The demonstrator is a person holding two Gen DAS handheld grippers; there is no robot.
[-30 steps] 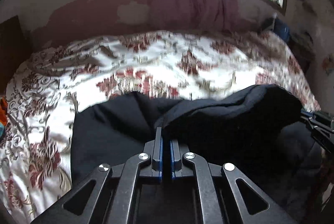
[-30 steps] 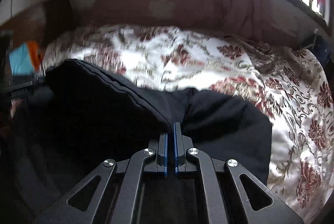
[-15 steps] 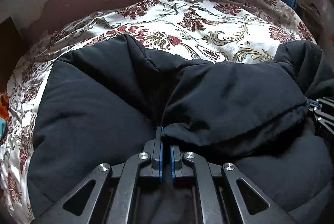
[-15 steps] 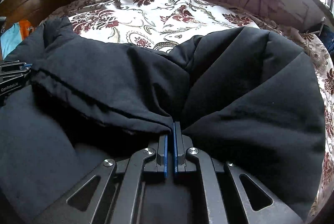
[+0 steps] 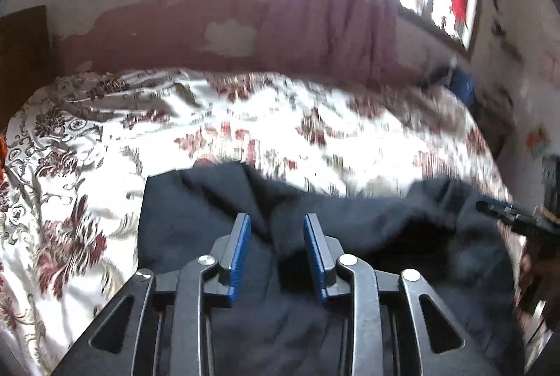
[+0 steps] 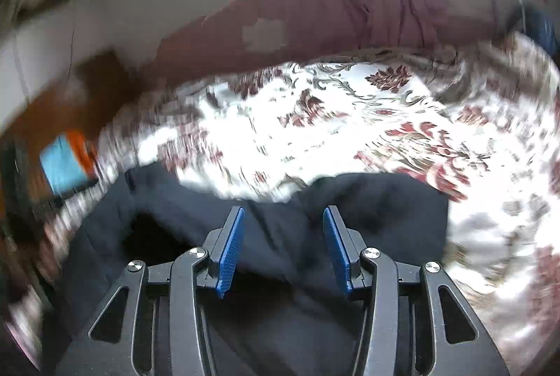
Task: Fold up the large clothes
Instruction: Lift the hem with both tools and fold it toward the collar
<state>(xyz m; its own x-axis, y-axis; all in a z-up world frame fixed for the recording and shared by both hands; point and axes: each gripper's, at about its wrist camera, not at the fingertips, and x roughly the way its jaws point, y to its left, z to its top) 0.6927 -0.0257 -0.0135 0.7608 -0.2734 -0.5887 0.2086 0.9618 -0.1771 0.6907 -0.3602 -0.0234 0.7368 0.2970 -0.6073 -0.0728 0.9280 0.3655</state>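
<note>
A large black garment (image 5: 367, 236) lies folded and bunched on the near part of a floral bedspread (image 5: 245, 124). It also shows in the right wrist view (image 6: 287, 229). My left gripper (image 5: 276, 225) is open above the garment, its blue pads apart and empty. My right gripper (image 6: 283, 218) is open too, over the garment's folded edge, holding nothing. The right gripper's black tip (image 5: 504, 218) shows at the right edge of the left wrist view. Both views are motion-blurred.
The bedspread (image 6: 350, 124) covers the bed up to a wall with peeling red paint (image 5: 157, 26). A mauve curtain (image 5: 325, 12) hangs under a bright window. A wooden headboard (image 6: 70, 103) and a blue-orange item (image 6: 66, 162) are at the left.
Both grippers were shut on the black garment and have opened and let go. They have pulled back and tilted up, so more bedspread and wall show.
</note>
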